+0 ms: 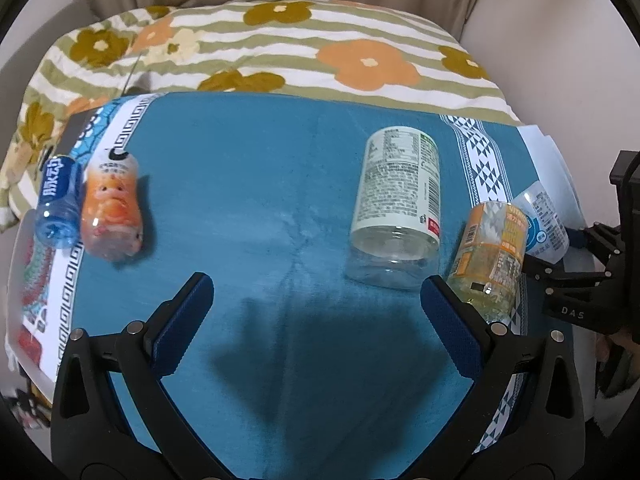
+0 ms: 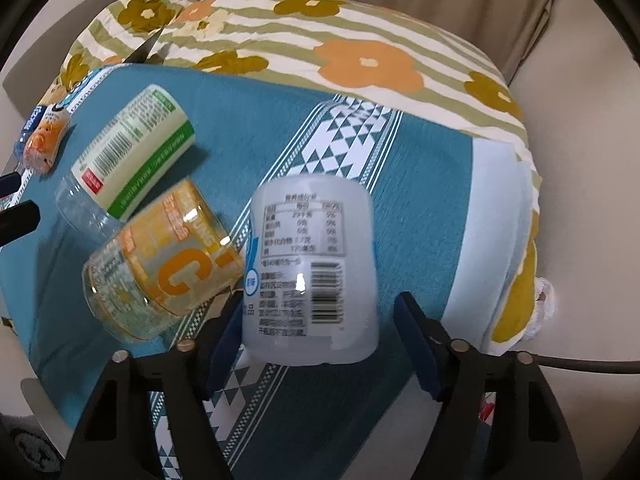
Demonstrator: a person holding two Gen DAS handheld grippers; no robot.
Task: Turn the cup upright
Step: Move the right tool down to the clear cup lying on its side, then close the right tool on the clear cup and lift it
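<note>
Several cut-bottle cups lie on a teal cloth (image 1: 260, 184). A frosted white cup (image 2: 312, 268) with a printed label stands mouth-down between the fingers of my right gripper (image 2: 320, 344); the jaws are open around it, the left pad close to it, the right pad apart. It also shows in the left wrist view (image 1: 544, 220). A yellow-orange cup (image 2: 160, 268) lies on its side just to the left, also in the left wrist view (image 1: 488, 256). A large cream-labelled clear cup (image 1: 400, 208) lies ahead of my left gripper (image 1: 316, 296), which is open and empty.
A small orange cup (image 1: 112, 208) and a blue cup (image 1: 58, 204) lie at the cloth's left edge. A floral striped quilt (image 1: 280, 52) lies behind the cloth. The right gripper body (image 1: 592, 280) shows at the right edge of the left view.
</note>
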